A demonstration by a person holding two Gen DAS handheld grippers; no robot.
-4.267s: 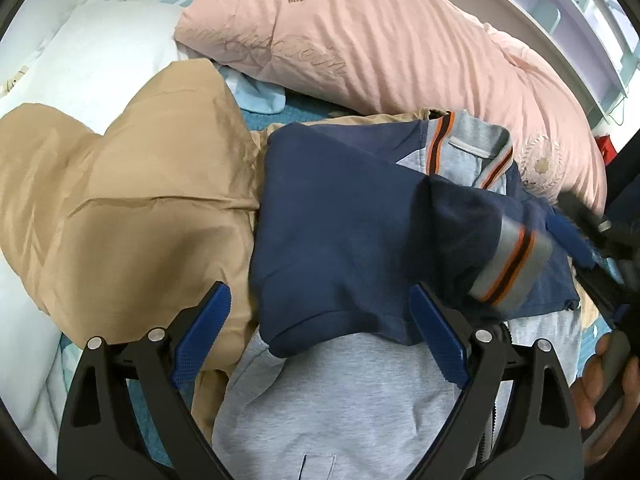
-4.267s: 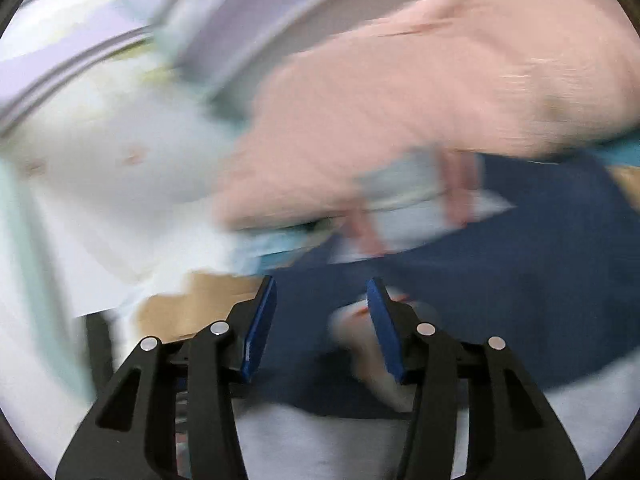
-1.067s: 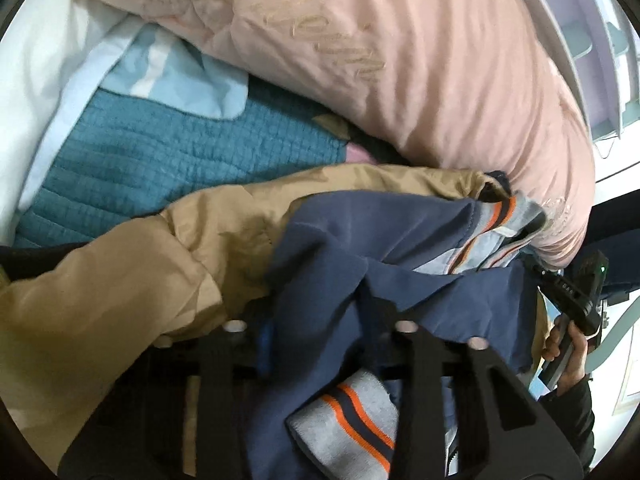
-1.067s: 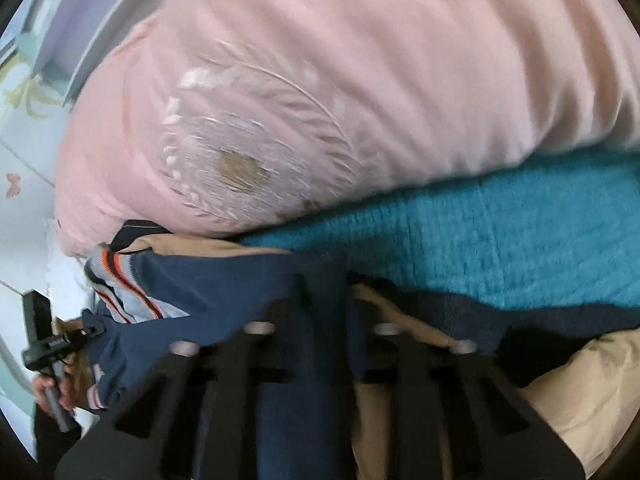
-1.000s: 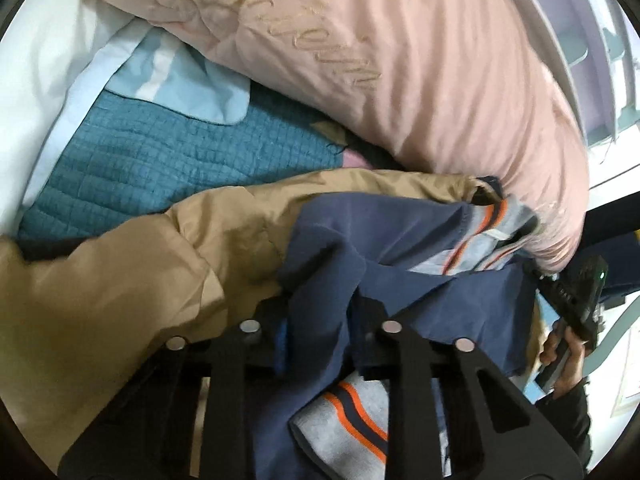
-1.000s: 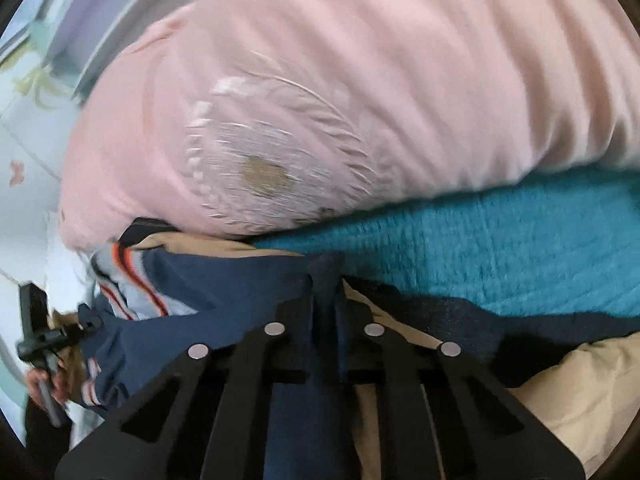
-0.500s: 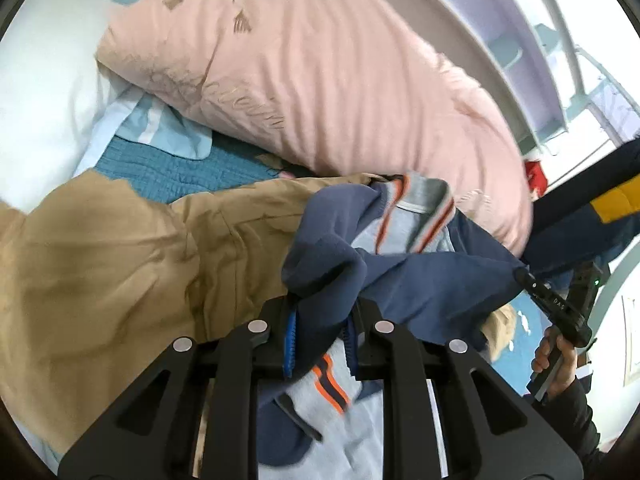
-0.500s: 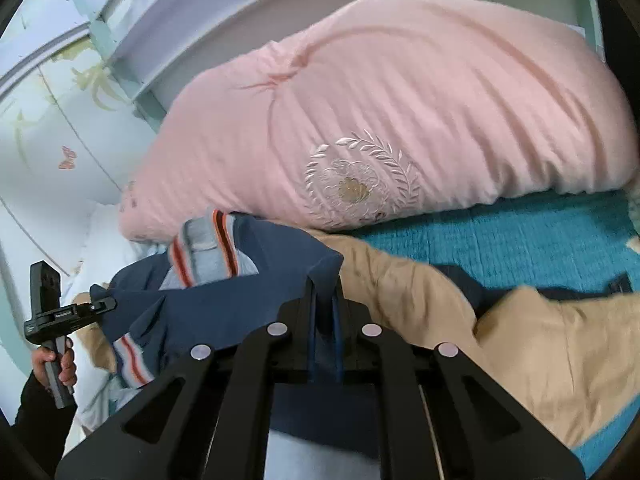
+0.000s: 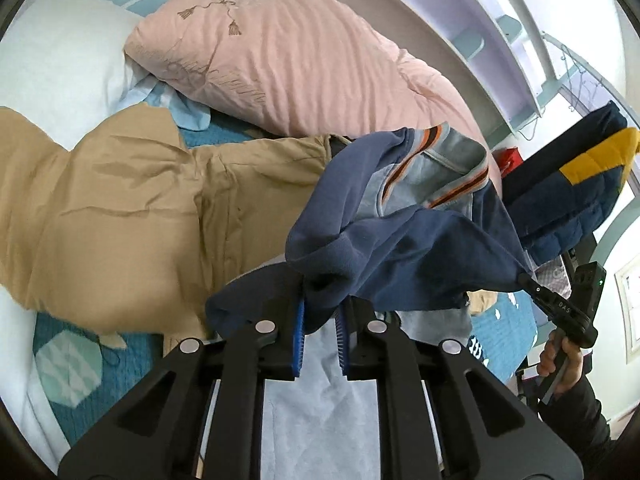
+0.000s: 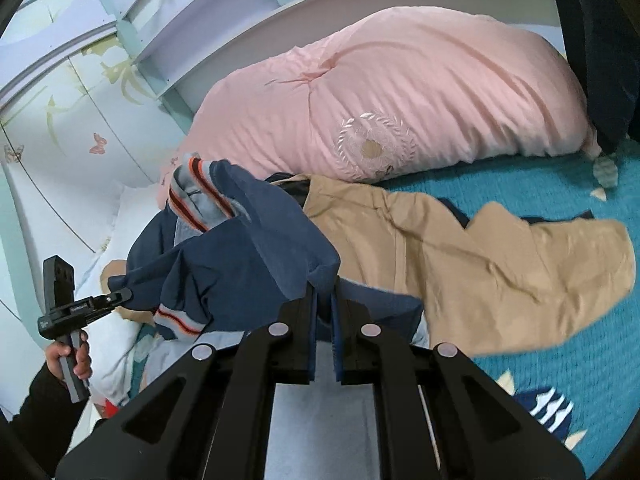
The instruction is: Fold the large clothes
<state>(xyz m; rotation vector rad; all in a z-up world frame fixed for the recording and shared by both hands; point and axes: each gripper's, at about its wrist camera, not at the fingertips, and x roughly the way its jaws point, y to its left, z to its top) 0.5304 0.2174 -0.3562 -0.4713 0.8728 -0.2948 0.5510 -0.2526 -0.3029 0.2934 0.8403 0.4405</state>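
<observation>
While teal quilted bedspread [image 10: 560, 340] carries everything, big pink embroidered duvet [image 10: 400, 100] bunched along far side, tan cotton garment [image 9: 120, 208] sprawled flat mid-bed. Navy sweatshirt with grey-and-orange striped trim [image 9: 400, 240] hoisted clear above tan piece, stretched between both tools, probably to shake it square for folding. Left gripper [image 9: 322, 330] jaws narrowed to slim gap, bunched navy fold pinched between. Right gripper [image 10: 324, 334] jaws almost together, clamping navy edge.
</observation>
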